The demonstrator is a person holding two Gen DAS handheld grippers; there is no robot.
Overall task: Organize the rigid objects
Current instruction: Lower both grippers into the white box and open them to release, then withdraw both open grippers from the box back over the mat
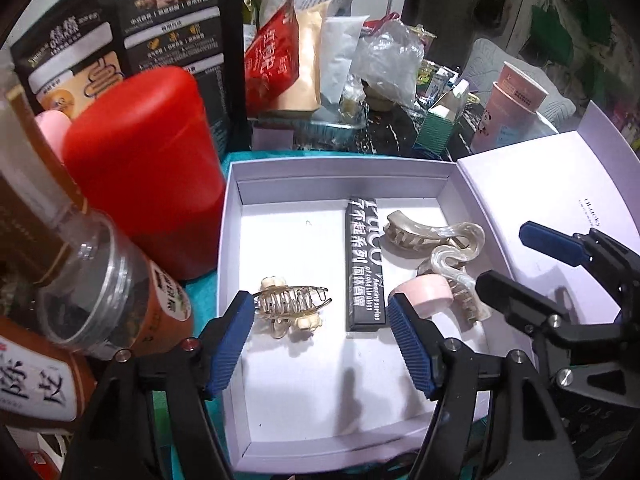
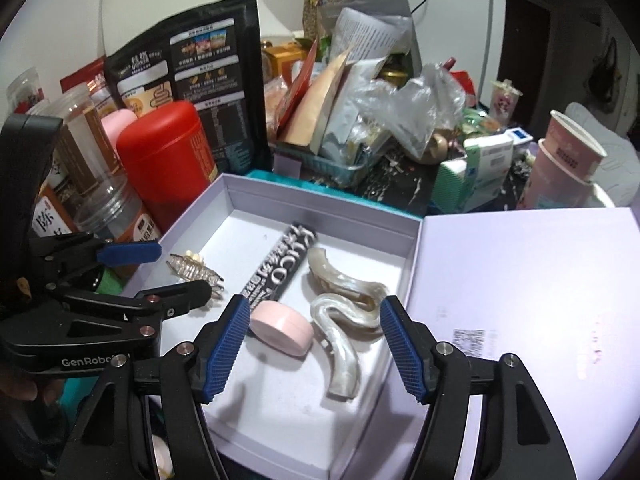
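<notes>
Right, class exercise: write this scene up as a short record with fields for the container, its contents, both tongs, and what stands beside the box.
container: open white box, lid lying to its right
contents: gold hair claw, black lip-gloss carton, pink round case, two pearly hair claws
left tongs: open, nothing gripped, over the gold hair claw
right tongs: open, nothing gripped, over the pink round case
beside box: red canister, clear jar
</notes>
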